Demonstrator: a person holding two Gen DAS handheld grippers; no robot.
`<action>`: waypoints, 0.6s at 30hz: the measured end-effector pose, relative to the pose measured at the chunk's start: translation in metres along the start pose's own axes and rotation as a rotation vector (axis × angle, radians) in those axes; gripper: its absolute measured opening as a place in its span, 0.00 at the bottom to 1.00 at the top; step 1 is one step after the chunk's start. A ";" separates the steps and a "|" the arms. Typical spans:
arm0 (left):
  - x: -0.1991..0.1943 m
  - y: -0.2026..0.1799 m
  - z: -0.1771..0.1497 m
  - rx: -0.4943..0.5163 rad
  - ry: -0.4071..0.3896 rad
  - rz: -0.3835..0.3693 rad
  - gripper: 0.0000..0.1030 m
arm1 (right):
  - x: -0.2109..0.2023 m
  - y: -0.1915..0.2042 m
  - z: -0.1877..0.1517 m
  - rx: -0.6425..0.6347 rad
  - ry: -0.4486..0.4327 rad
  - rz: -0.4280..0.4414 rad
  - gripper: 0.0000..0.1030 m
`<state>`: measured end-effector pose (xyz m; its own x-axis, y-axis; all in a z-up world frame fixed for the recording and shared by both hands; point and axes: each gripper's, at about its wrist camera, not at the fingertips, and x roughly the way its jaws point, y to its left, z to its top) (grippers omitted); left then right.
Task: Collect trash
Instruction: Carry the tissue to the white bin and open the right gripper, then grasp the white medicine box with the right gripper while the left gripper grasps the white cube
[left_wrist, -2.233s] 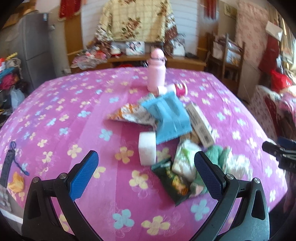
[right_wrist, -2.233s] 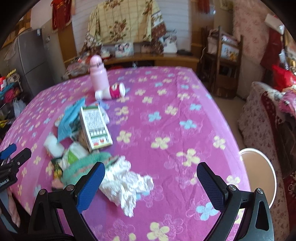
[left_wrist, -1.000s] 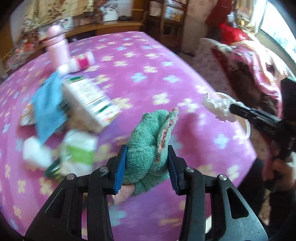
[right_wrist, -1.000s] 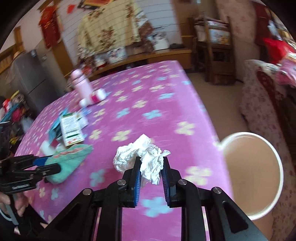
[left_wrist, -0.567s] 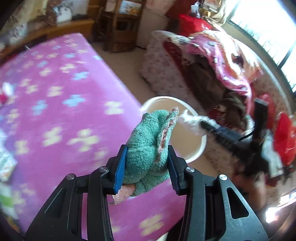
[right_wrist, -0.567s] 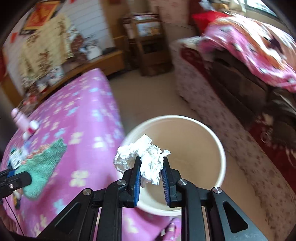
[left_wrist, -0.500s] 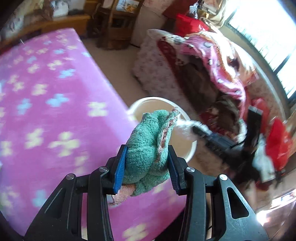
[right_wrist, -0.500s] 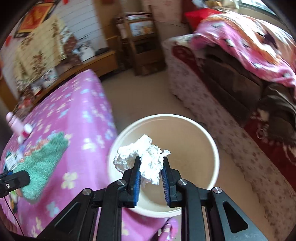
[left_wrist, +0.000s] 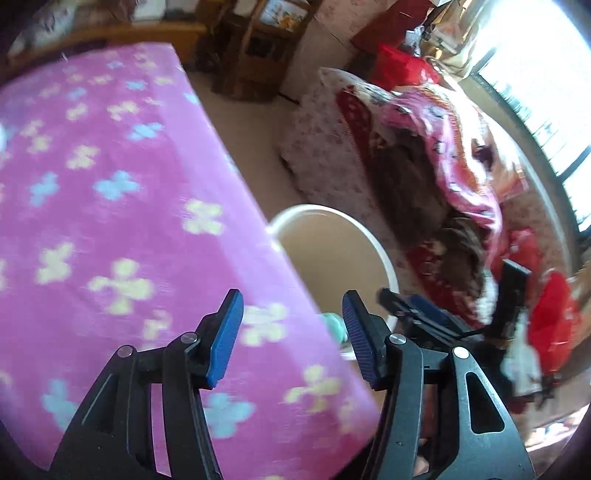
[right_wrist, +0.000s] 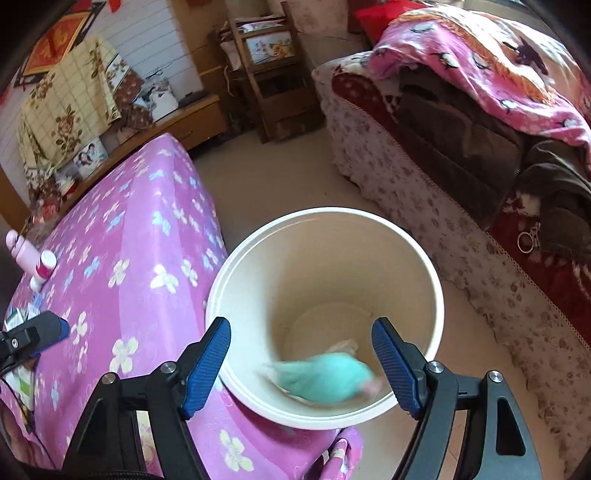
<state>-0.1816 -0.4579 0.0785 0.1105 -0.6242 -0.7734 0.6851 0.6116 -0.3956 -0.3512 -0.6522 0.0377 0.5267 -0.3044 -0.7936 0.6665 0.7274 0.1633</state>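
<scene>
Trash run part done: blurred teal cloth wad (right_wrist: 325, 376) and white crumpled tissue (right_wrist: 345, 345) inside round cream plastic bin (right_wrist: 437, 295), on floor at counter's 3 o'clock edge. Left gripper (left_wrist: 291, 332) and right gripper (right_wrist: 301, 360) fingers spreading, nothing between. Pink flower-print counter (right_wrist: 122, 236) holds more litter at 9 o'clock. Cluttered room, sofa at 2 o'clock.

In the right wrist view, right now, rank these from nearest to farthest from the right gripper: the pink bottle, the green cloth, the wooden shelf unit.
1. green cloth: blurred, inside the white bucket, just beyond the right gripper, whose jaws are opening with nothing between them.
2. pink bottle: far left, on the purple tablecloth.
3. wooden shelf unit: at the top, against the far wall.
</scene>
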 end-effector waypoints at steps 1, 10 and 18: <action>-0.002 0.004 -0.003 0.006 -0.009 0.032 0.53 | 0.001 0.003 -0.001 -0.007 0.000 0.003 0.74; -0.020 0.042 -0.025 0.002 -0.061 0.259 0.53 | -0.006 0.042 -0.009 -0.080 0.002 0.020 0.74; -0.053 0.077 -0.043 -0.017 -0.095 0.350 0.53 | -0.013 0.093 -0.021 -0.159 0.014 0.059 0.74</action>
<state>-0.1659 -0.3572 0.0679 0.4031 -0.4173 -0.8145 0.5820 0.8037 -0.1237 -0.3074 -0.5680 0.0506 0.5547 -0.2504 -0.7935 0.5416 0.8326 0.1159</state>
